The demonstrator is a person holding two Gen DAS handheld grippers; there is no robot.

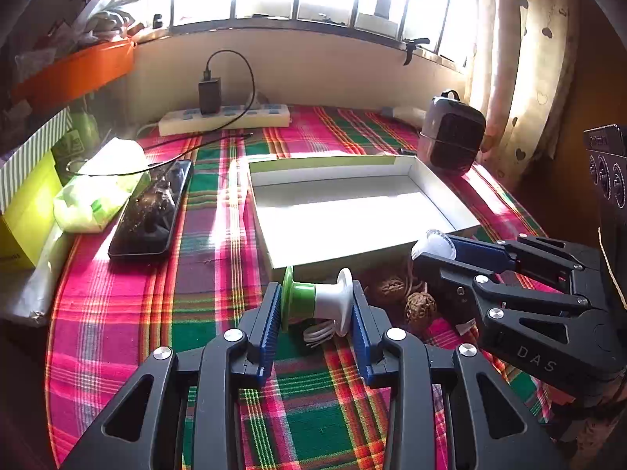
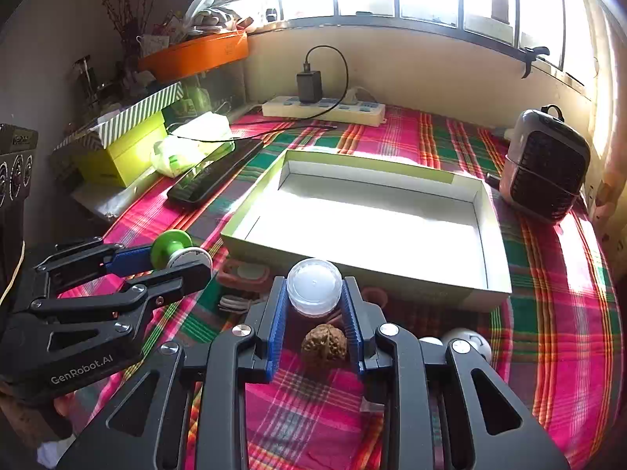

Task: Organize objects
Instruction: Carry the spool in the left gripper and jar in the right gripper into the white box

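Plaid cloth (image 1: 219, 313): pink, green and red checks, covering the surface under both claws.
Left claw (image 1: 317, 305): closed on a green-and-white spool (image 1: 319, 299), its blue pads pressing the two end flanges; the spool lies sideways between them, held above the cloth.
Right claw (image 2: 313, 293): clamped on a small clear-lidded round jar (image 2: 314, 286), which sits at the fingertips.
Tray box (image 2: 495, 250): shallow white cardboard box with a yellow-green outer wall, just ahead of both claws; its near edge is just beyond the jar, its inside bare.
Walnut (image 2: 324, 342): on the cloth below the right claw, between its fingers and behind the jar. The left wrist view shows two walnuts (image 1: 420, 308) to the right of the left claw.
White cable coil (image 1: 319, 333): on the cloth under the spool.
Phone (image 1: 151, 211): dark, lying flat, ahead and left of the left claw.
Power strip (image 2: 323, 109): far ahead against the wall, a black charger plugged in.
Small black heater (image 2: 546, 168): ahead and right of the right claw, past the box.
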